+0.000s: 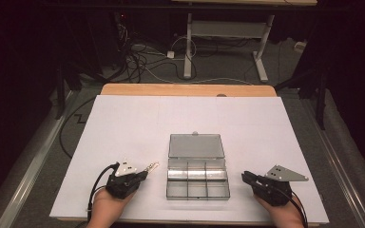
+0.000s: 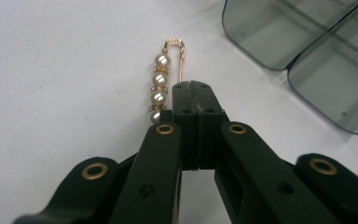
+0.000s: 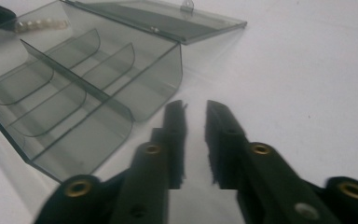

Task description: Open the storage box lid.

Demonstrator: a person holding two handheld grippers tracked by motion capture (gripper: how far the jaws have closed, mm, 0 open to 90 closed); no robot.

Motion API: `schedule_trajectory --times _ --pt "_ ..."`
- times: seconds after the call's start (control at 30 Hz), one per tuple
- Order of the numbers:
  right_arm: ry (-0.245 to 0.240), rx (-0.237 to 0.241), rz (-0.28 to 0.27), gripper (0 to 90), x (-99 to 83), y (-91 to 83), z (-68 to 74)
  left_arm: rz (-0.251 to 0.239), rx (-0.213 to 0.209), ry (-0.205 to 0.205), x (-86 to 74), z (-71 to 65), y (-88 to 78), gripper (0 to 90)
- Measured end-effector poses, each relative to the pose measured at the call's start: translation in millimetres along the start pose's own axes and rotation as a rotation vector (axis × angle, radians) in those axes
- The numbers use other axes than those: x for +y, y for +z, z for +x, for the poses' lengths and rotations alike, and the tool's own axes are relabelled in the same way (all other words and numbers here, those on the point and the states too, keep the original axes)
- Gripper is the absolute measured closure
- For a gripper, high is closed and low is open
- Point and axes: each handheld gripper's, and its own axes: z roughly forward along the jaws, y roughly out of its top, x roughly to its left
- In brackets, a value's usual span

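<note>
Left gripper (image 2: 193, 88): jaws clamped on a gold safety-pin brooch strung with pearls (image 2: 164, 84), near the white worktop's (image 1: 123, 123) front edge.
Right gripper (image 3: 196, 109): jaws slightly parted, holding nothing.
Smoky clear plastic compartment box (image 1: 197, 178): lid open, between both grippers.

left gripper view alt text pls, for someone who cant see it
The left gripper has its black jaws shut on a gold pin strung with pearls, which sticks out ahead over a white table sheet. An open smoky clear compartment box lies at the upper right.
</note>
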Motion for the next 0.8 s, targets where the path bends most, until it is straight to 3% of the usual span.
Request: schedule_trajectory --times 0.23,0.47,0.57,0.63,0.8 --pt "0.036 -0.015 0.032 39.4 -4.9 5.6 -6.1 -0.044 -0.005 -0.020 1.0 7.5 -3.9 82.6" --pt "0.064 -0.054 0.013 1.1 -4.2 4.6 -10.4 -0.052 0.003 -0.037 4.8 17.1 2.1 62.2" --pt "0.095 -0.048 0.012 0.0 -3.1 5.1 -11.5 -0.022 -0.016 -0.055 6.4 23.5 7.8 51.6" --pt "0.088 -0.045 0.017 0.0 -3.5 5.8 -10.8 -0.017 -0.018 -0.059 8.3 26.5 9.0 47.4" --pt "0.079 -0.035 0.025 0.0 -4.9 6.3 -8.9 0.007 -0.018 -0.061 14.1 30.2 14.2 43.9"
